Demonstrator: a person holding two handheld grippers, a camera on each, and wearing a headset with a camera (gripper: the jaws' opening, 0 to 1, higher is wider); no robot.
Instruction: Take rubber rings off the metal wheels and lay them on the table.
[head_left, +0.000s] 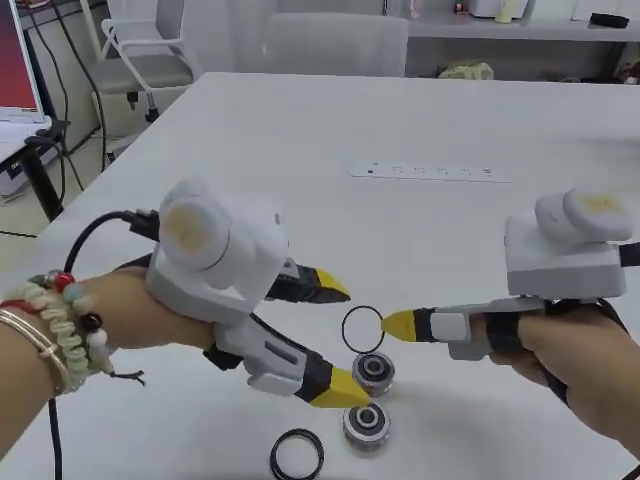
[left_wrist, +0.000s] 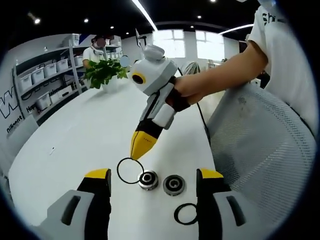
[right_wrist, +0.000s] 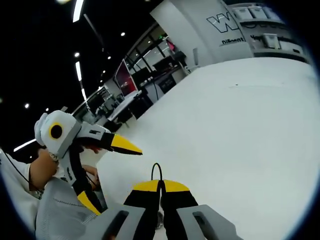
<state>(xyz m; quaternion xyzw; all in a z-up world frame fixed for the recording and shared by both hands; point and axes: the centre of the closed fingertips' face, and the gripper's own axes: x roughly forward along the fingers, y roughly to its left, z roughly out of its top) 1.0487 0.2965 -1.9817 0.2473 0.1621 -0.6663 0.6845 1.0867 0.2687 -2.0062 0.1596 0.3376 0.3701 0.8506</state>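
Item: thin black rubber ring (head_left: 344, 327), a plain round loop of slim cord.
Location: it hangs between the two grippers over the white tabletop (head_left: 300, 150), close by a small silver metal wheel (head_left: 373, 370). Whether it touches that wheel cannot be told.
Right gripper (head_left: 395, 323): the jaws are clenched on the ring's edge. In the right gripper view the yellow tips meet and the loop stands out ahead of them.
Left gripper (head_left: 338, 338): the jaws are spread wide and grasp nothing. In the left gripper view the wheels lie between its tips.
Companion pieces: a second silver metal wheel (head_left: 366, 422) sits just beside the first. A second black rubber ring (head_left: 273, 455) lies flat on the table near it.
Background: a white power strip (head_left: 430, 172) lies well apart, toward the far side.
Handling, ring (judged): very light, soft and stretchy. It is grippy rather than slick, so it may cling to a jaw on release. It is not brittle, though a hard pull could overstretch it.
Hold point (judged): pinch across the cord anywhere on the loop, then lay it flat, clear of the wheels.
Handling, wheels (judged): stiff, dense and apt to roll or slide if nudged. The open gripper could steady one.
Progress (judged): one ring is laid down and one is in the jaws. Whether the wheels carry more cannot be told.
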